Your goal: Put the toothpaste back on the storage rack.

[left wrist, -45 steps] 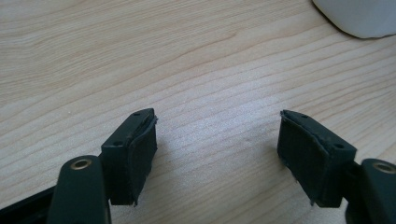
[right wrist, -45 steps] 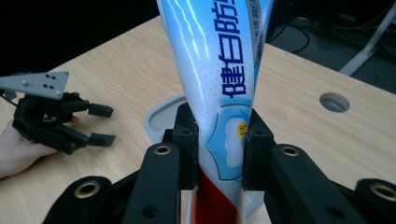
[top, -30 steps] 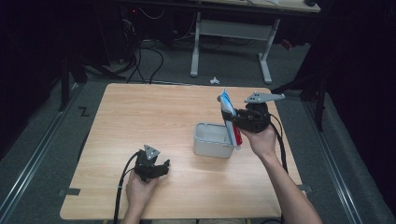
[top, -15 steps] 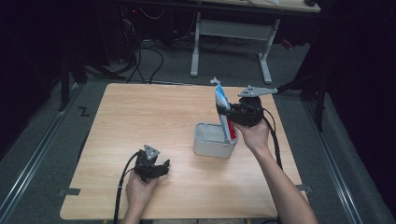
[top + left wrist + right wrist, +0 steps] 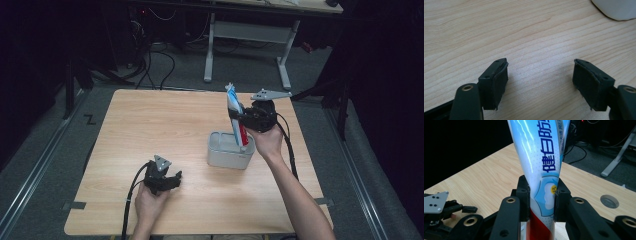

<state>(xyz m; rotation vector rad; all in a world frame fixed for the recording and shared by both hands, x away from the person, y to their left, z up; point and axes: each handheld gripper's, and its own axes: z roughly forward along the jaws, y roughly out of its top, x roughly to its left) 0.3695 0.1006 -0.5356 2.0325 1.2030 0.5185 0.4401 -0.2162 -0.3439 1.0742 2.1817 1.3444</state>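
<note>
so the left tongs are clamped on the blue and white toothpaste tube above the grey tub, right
Not quite: the right tongs are clamped on the blue and white toothpaste tube above the grey plastic tub, as the right gripper view shows. The left tongs stand open over bare wood.

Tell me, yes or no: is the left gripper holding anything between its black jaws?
No: the left gripper has its jaws spread apart over the bare wooden table, nothing between them.
</note>
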